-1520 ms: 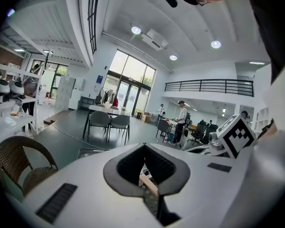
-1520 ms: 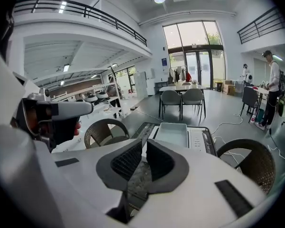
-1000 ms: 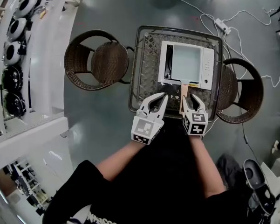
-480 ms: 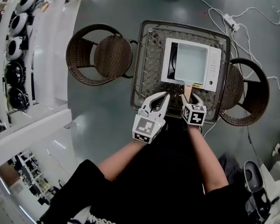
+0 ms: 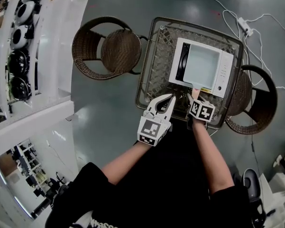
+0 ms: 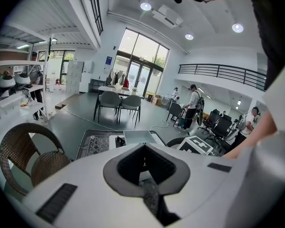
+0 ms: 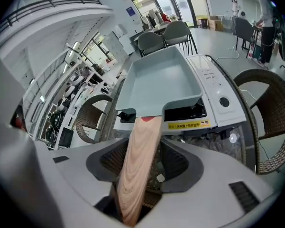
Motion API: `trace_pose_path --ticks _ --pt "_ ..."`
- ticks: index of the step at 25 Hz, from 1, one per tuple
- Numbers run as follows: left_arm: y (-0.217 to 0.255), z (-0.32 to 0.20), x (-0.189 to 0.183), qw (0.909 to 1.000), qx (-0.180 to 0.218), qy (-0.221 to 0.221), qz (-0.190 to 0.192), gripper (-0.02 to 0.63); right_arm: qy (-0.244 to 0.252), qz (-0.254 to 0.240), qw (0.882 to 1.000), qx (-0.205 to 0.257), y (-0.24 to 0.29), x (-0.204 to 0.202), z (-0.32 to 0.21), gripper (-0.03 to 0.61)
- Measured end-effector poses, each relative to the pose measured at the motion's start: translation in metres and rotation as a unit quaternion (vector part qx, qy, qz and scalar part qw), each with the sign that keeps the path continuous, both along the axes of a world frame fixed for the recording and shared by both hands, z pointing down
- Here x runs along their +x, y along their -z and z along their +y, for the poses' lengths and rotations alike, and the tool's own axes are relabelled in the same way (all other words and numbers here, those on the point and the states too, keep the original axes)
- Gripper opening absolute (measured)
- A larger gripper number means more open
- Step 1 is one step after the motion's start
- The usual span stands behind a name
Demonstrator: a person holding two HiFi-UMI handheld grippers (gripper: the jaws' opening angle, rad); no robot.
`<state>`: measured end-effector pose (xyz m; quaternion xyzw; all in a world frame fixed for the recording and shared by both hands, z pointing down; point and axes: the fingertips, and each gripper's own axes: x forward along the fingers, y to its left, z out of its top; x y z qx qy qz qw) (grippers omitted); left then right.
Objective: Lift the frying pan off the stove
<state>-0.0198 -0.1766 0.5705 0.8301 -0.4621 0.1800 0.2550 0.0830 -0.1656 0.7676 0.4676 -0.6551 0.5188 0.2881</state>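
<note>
around pan handle (image 7: 141,139), open right claw (image 7: 145,151)

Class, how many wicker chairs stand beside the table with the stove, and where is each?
2. One wicker chair stands off the table's left side. The other is at its right side, partly under the table edge. None seems hidden.

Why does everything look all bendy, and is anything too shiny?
Right gripper view: the wide lens curves the room inside a dark rim, and the wooden handle looks huge because it is close. Left gripper view: the ceiling lights glare white. Head view: the floor shines with pale reflections, and the straight shelves at the left edge bow.
</note>
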Motion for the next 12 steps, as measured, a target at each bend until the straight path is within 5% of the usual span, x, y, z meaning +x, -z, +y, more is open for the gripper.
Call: trace_pose_path --ticks 12 --pt "0.001 -0.016 -0.004 0.9997 0.001 0.024 0.011 0.014 -0.020 -0.001 0.999 -0.025 -0.003 0.004 -0.011 0.183"
